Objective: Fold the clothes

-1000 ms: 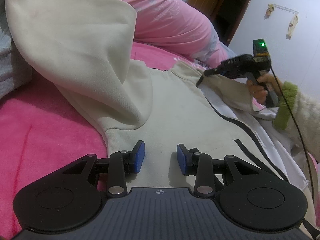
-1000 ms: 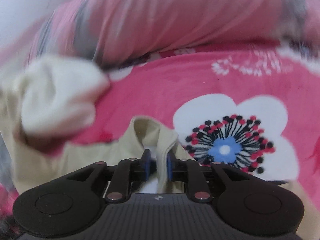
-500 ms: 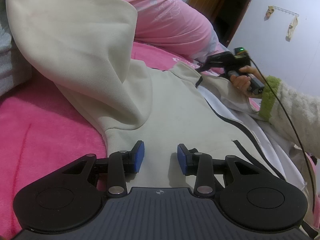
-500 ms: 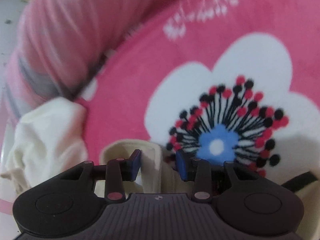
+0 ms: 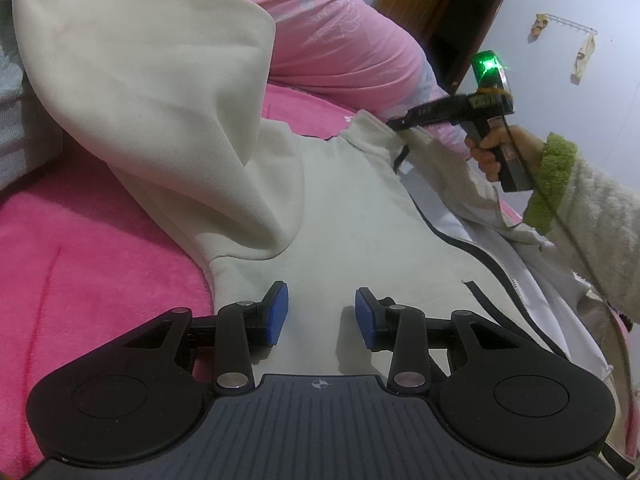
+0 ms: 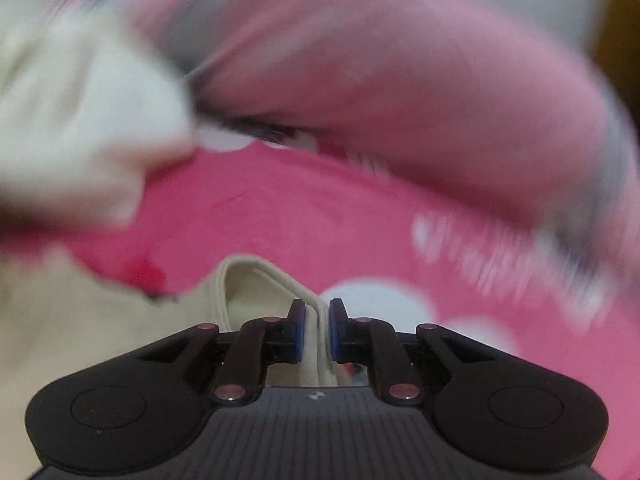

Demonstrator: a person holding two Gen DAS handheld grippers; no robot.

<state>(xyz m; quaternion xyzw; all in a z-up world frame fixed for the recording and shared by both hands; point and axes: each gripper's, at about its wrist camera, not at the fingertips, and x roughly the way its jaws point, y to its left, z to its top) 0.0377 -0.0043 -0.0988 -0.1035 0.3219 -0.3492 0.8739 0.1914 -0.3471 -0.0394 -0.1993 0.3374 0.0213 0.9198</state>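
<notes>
Pink bed (image 5: 92,264), bedroom. Right tool (image 6: 318,330): jaws pinched on collar (image 6: 256,280) of cream jacket (image 5: 360,216) (view blurred). Left tool (image 5: 321,314): jaws wide, empty, over jacket hem. Jacket's long axis runs from the left tool outward to the right tool.

I find no legible text, brand, number or sign in either view. On my left wrist camera, the yellow label band (image 5: 489,100) under the green-lit module on the far black handheld gripper carries dark marks too small to read. The only mark on the ribbed grey gripper housing (image 5: 320,420) is a small crosshair symbol (image 5: 319,384), no lettering; the same symbol (image 6: 316,396) shows on my right wrist view, which is otherwise motion-blurred.
</notes>
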